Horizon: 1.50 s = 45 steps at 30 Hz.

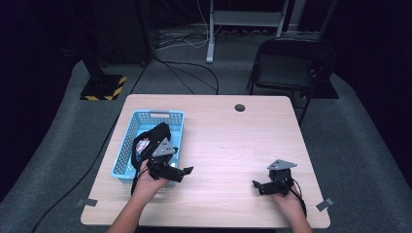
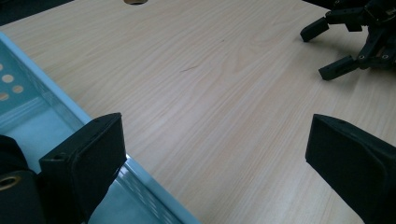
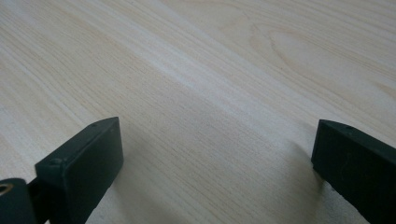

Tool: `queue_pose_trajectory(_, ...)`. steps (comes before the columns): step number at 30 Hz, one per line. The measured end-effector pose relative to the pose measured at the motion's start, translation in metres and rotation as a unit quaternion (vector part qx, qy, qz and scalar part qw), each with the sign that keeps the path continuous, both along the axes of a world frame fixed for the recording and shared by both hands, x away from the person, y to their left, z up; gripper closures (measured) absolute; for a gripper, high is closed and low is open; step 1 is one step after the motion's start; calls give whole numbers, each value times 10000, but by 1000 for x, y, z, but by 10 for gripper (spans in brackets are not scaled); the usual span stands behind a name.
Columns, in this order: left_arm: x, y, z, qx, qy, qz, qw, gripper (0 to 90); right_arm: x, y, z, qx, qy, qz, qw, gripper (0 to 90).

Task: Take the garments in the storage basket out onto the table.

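My left gripper (image 1: 184,171) hovers at the near right corner of a light blue plastic basket (image 1: 123,156), its fingers pointing right across the table. In the left gripper view it (image 2: 215,158) stands open, one jaw over the basket rim (image 2: 144,191) and the other over bare wood. A black object (image 1: 158,133) and something white and red (image 1: 142,144) lie in the basket, partly hidden by the gripper. My right gripper (image 1: 258,187) rests near the table's front right, pointing left. It is open (image 3: 215,163) with nothing between its jaws. It also appears far off as the right gripper (image 2: 348,44).
The wooden table (image 1: 228,141) has a round cable hole (image 1: 239,108) at its far edge. Grey tape marks (image 1: 324,204) sit at both near corners. A black folding chair (image 1: 291,63) stands beyond the table, and cables run over the floor.
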State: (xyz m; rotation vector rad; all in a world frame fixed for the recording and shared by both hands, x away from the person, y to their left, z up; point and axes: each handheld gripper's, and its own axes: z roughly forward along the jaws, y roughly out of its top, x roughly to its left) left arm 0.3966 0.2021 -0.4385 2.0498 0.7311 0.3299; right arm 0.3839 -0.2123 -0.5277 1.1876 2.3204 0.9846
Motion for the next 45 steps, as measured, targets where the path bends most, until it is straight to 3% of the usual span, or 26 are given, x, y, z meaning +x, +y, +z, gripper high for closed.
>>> queue_pose_trajectory(45, 11, 27, 3, -3, 22, 458, 9990, 49, 0, 0, 0, 0, 0, 0, 10000, 15)
